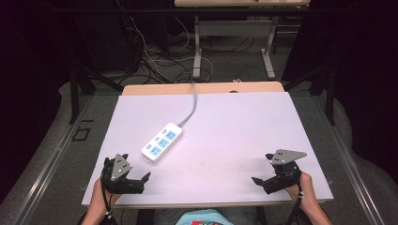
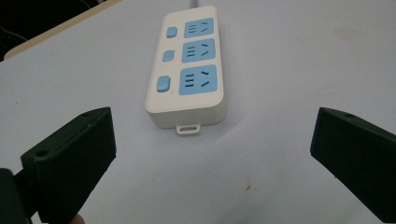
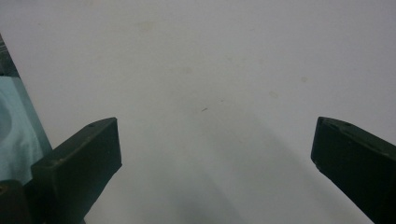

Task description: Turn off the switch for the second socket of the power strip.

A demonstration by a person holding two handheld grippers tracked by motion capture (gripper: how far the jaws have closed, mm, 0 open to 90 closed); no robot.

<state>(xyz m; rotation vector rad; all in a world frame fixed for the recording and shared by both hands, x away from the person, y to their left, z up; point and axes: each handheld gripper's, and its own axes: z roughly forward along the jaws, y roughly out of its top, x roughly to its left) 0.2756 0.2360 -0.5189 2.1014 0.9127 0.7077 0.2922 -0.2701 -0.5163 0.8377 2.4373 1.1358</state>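
A white power strip (image 1: 162, 142) with blue sockets and blue switches lies on the white tabletop (image 1: 234, 126), left of centre. Its grey cable (image 1: 191, 105) runs off over the far edge. My left gripper (image 1: 143, 181) rests near the front left corner, open and holding nothing, a short way in front of the strip's near end. In the left gripper view the power strip (image 2: 187, 70) lies just ahead of the wide-apart jaws of the left gripper (image 2: 212, 125). My right gripper (image 1: 262, 168) sits open near the front right, over bare table. In its own view the right gripper (image 3: 215, 133) has nothing between its jaws.
A wooden strip (image 1: 202, 88) borders the tabletop at the back. Beyond it, loose cables (image 1: 155, 61) lie on the floor by the legs of another desk (image 1: 197, 51). Metal rails run along both sides of the table. A light blue garment (image 3: 16, 135) shows beside the right gripper's jaw.
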